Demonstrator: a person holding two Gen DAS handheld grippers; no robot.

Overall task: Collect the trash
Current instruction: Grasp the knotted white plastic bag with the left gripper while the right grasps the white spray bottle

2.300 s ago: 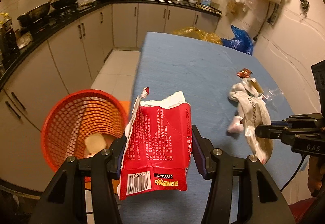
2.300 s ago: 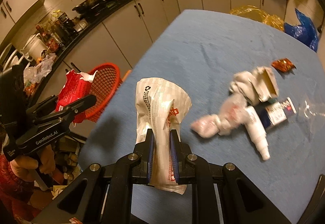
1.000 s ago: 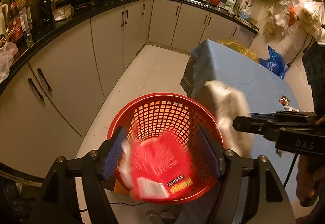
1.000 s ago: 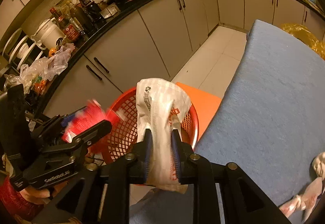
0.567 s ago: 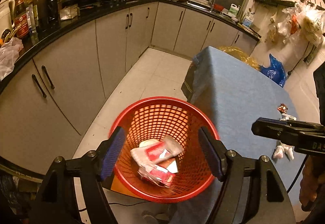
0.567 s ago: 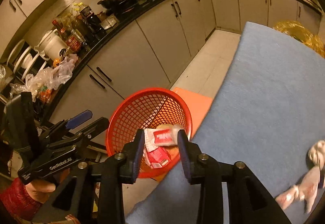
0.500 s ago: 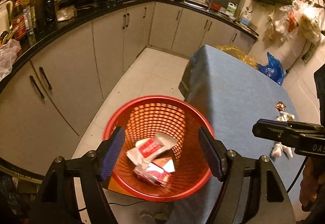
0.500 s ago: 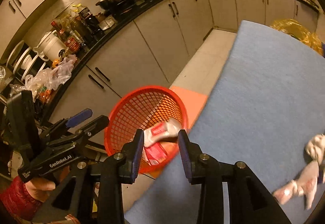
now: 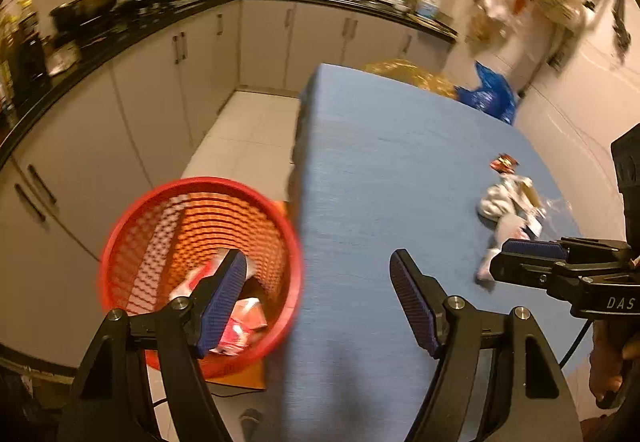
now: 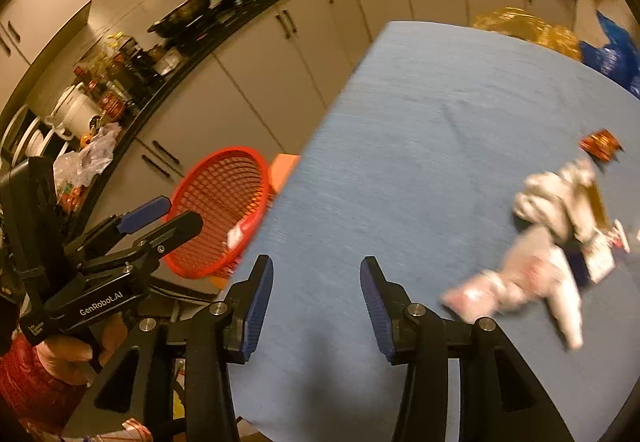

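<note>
A red mesh basket (image 9: 132, 234) stands on the floor left of the blue table (image 9: 380, 177); red and white wrappers (image 9: 240, 326) lie inside it. It also shows in the right wrist view (image 10: 216, 209). A pile of crumpled white and pink trash (image 10: 552, 242) lies on the table's right side, with a small orange wrapper (image 10: 600, 141) behind it; the pile also shows in the left wrist view (image 9: 508, 209). My left gripper (image 9: 316, 290) is open and empty over the table's left edge. My right gripper (image 10: 316, 294) is open and empty above the table's near part.
Kitchen cabinets and a dark counter (image 9: 120, 37) with woks and bottles run along the left and back. A yellow bag (image 10: 524, 25) and a blue bag (image 10: 612, 57) sit past the table's far end. An orange mat (image 10: 284, 165) lies by the basket.
Both grippers let their wrappers drop into the basket and opened. Both have since swung right, from over the basket back toward the table.
</note>
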